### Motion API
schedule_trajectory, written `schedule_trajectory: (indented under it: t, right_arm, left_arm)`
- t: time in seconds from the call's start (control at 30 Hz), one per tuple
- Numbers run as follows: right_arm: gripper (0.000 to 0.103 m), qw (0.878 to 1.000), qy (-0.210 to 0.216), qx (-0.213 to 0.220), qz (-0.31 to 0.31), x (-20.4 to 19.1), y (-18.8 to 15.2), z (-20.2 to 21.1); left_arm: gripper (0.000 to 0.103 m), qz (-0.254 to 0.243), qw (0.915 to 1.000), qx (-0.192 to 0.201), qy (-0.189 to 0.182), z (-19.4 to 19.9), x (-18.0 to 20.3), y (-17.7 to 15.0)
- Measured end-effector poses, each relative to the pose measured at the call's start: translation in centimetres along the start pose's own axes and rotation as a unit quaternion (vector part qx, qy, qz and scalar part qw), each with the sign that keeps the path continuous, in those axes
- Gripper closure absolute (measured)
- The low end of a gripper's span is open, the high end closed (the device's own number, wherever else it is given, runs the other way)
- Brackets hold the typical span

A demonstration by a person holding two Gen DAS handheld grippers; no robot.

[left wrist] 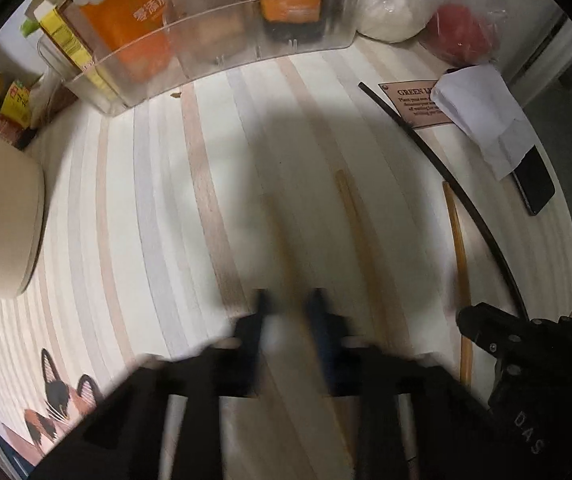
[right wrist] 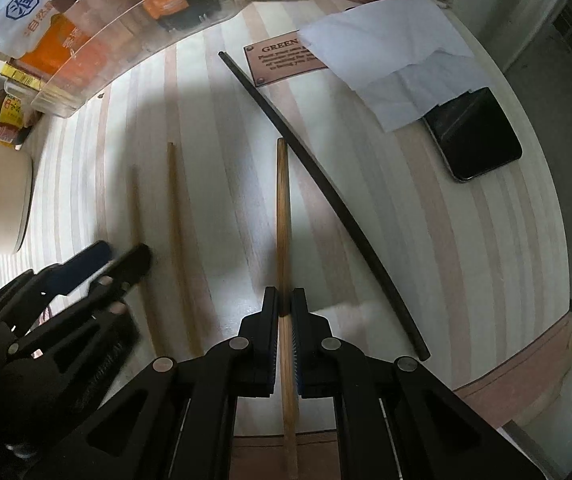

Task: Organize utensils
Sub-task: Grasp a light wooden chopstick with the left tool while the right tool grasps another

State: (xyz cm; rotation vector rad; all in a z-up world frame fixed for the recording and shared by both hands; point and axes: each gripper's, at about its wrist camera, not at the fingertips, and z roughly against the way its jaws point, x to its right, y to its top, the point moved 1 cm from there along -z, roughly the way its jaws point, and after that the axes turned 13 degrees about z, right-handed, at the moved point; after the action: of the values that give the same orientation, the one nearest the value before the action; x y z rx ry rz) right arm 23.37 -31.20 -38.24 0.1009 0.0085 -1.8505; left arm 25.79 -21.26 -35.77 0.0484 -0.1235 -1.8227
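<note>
Right wrist: right tongs clamp wooden chopstick; left tongs blurred, grip unclear, w/ chopstick between

Domestic kitchen or dining corner. A striped tablecloth with a cat print covers the table. At 12 o'clock, a clear organiser bin holds seasoning packets and sauce bottles; bagged food sits at 1 o'clock. Chopsticks, a phone and tissue lie about.
</note>
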Motion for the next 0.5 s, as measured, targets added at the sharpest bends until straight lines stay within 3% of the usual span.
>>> schedule_trajectory:
  t: [0.27, 0.5]
  right_arm:
    - [0.097, 0.999, 0.034, 0.019, 0.015, 0.5, 0.5, 1.8]
    - [0.097, 0.993, 0.090, 0.026, 0.074, -4.6, 2.3, 3.7]
  left_arm:
    - [0.099, 0.058, 0.9978, 0.000, 0.034, 0.8, -7.1, -1.2]
    - [0.099, 0.149, 0.9868, -0.007, 0.063, 1.6, -15.2, -3.9]
